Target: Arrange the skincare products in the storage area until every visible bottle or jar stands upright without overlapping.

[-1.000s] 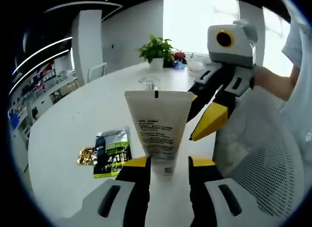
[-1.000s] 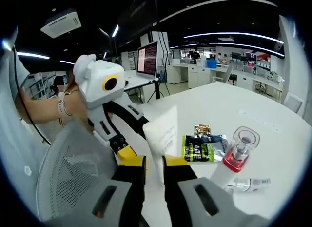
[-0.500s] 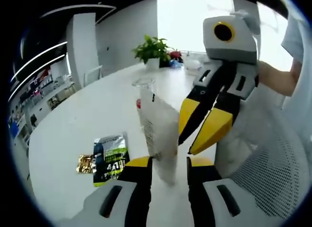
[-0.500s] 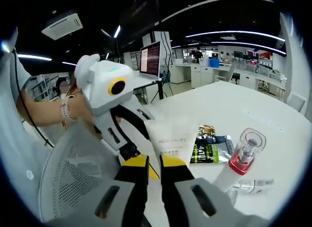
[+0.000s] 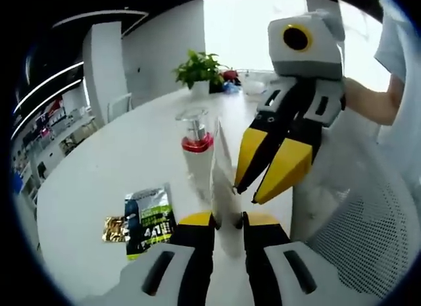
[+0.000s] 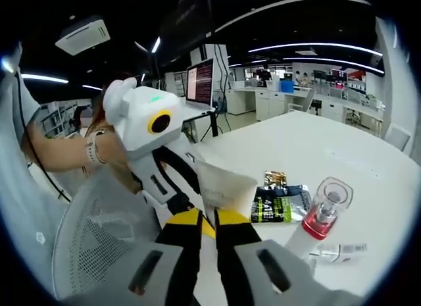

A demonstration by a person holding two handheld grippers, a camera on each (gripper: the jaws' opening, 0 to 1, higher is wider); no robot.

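Note:
A white tube (image 5: 222, 178) stands edge-on between my left gripper's (image 5: 227, 219) jaws, which are shut on its lower end. In the right gripper view the same tube (image 6: 228, 185) is tilted just past my right gripper (image 6: 208, 217), whose jaws are a narrow gap apart. From the left gripper view, the right gripper (image 5: 248, 194) hangs close beside the tube's right side, with nothing between its yellow jaws. A white pump bottle (image 5: 196, 158) with a red collar and clear cap stands upright behind the tube, and leans at the lower right of the right gripper view (image 6: 319, 222).
A green-and-black sachet (image 5: 148, 214) and a gold one (image 5: 115, 228) lie flat on the white table (image 5: 118, 161). A small clear item (image 6: 339, 250) lies by the pump bottle. A potted plant (image 5: 197, 72) stands far off. A mesh chair back (image 5: 358, 233) and a person's arm (image 5: 375, 102) are close on the right.
The tube has turned from face-on to edge-on in the left gripper view, and the left jaws have narrowed on it. The right gripper has moved closer to the tube.

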